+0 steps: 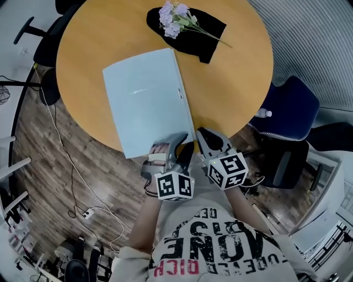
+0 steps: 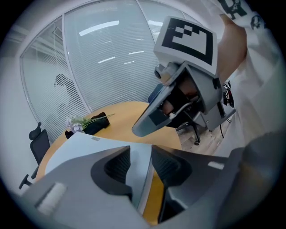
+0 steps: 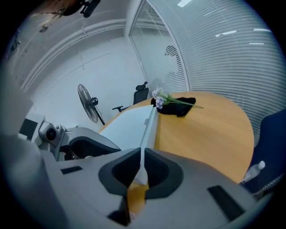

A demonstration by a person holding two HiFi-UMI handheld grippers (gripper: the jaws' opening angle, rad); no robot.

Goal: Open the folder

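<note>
On the round wooden table (image 1: 242,82) the pale blue folder (image 1: 146,99) lies closed, its near edge by the rim, flowers (image 1: 175,16) on a black cloth (image 1: 207,41) beyond it. The left gripper (image 2: 140,154) has its jaws spread either side of that near edge; the right gripper (image 3: 142,150), jaws almost together, sits at the folder's near right corner.

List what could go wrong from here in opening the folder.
The left hand-held gripper is open around the folder's near edge; it may clamp both covers and lift it shut.
The folder lies at the table's near edge; a pull could drag it off.
The right hand-held gripper sits close beside; they may bump.
</note>
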